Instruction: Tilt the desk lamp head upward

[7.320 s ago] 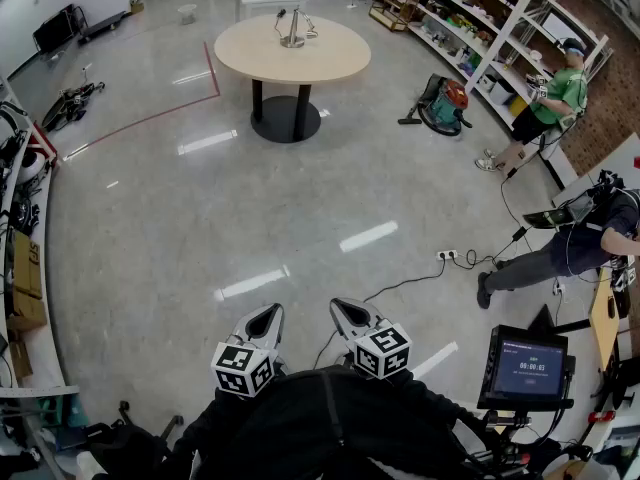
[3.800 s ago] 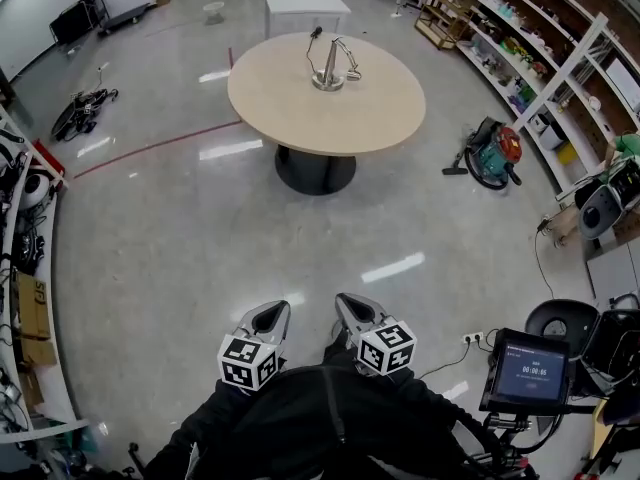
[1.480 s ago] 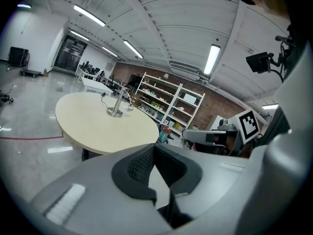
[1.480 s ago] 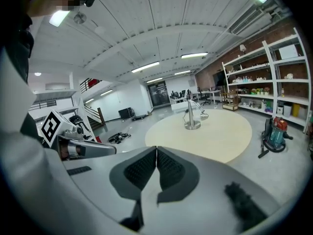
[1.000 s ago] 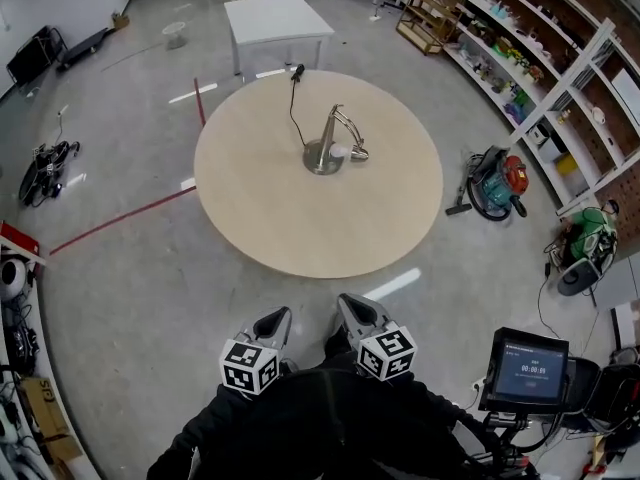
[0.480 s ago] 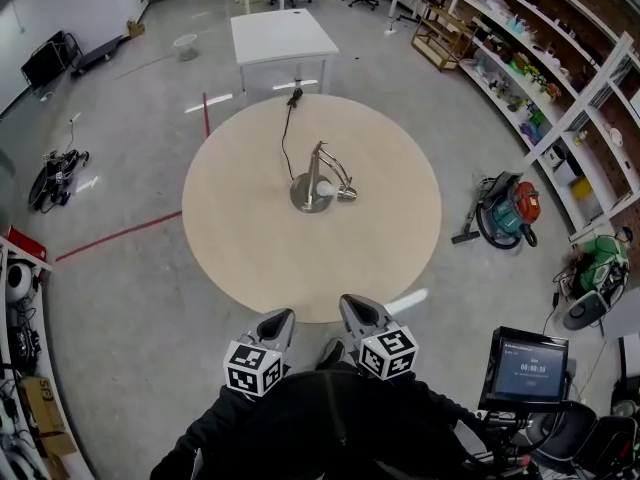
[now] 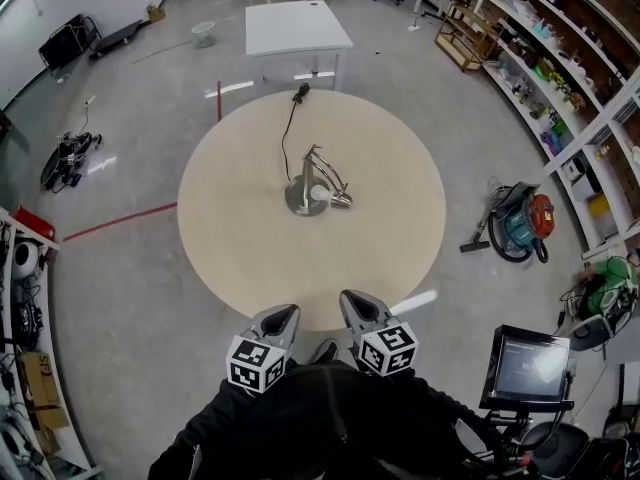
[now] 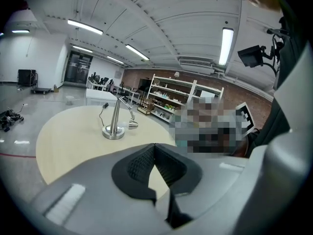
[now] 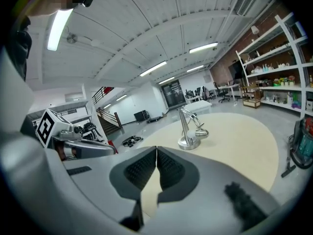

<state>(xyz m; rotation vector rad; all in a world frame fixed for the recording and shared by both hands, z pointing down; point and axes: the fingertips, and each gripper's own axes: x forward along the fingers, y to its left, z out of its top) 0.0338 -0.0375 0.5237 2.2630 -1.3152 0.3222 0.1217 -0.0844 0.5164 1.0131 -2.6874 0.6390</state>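
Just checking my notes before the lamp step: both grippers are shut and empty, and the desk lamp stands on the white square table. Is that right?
Not quite. The desk lamp stands on the round table, as the head view shows; the white square table lies beyond it. The left gripper and right gripper are shut and empty.

Black sleeves, grey marker-cubed left gripper and right gripper.

Nothing legible anywhere. Only black-and-white square patterns, no letters, on the left gripper and right gripper. Screen at lower right washed out, print unreadable.
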